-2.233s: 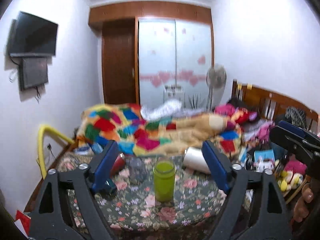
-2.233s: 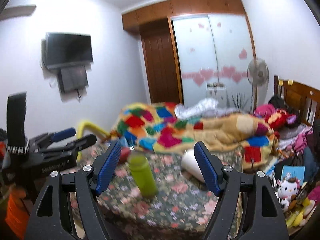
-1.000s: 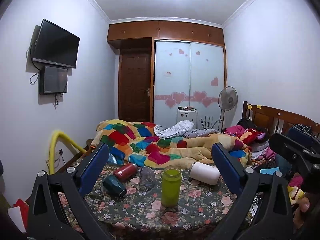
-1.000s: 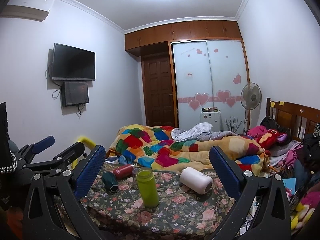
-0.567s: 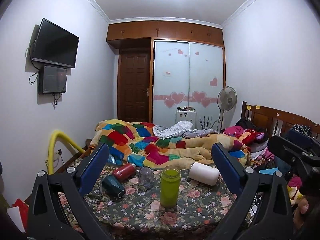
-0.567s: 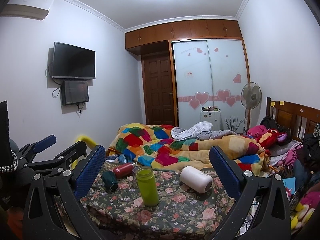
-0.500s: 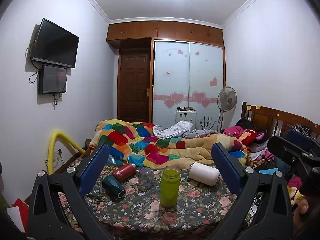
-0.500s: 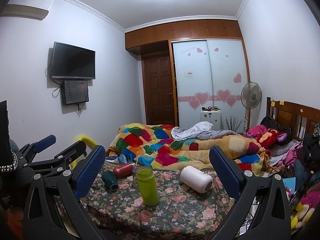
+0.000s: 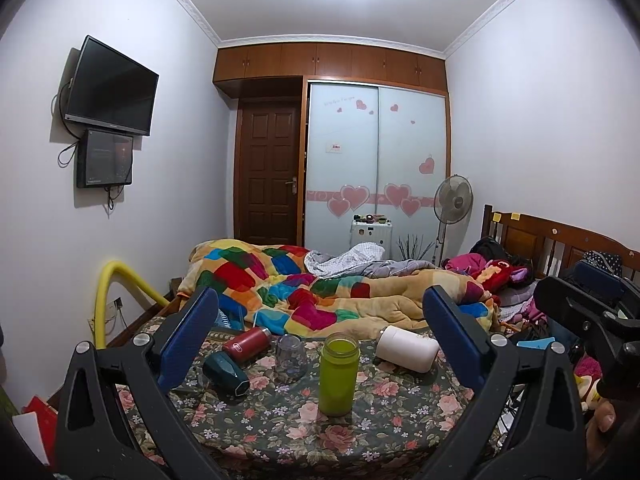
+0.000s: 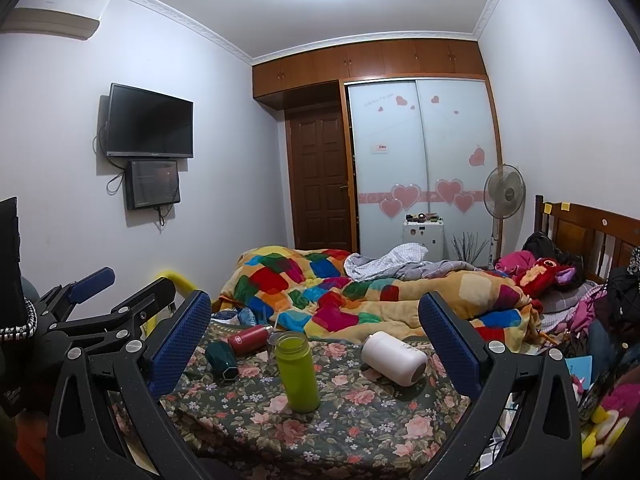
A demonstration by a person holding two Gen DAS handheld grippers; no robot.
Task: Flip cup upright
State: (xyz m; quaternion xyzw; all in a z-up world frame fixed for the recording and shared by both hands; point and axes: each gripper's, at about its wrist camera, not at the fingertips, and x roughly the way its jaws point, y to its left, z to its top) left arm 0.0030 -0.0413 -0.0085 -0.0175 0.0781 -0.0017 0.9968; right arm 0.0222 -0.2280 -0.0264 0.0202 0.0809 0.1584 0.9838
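Bedroom clutter frames a floral-clothed desk at the foot of a bed. Both grippers, left and right, hang back from it with jaws wide apart and empty. A green bottle stands upright mid-desk. On their sides lie a white cup at back right, and a teal cup and a red flask at back left; a clear glass sits mouth down. This looks like the gap between flips. Next, probably the right gripper must close across the white cup's body and tip it up.
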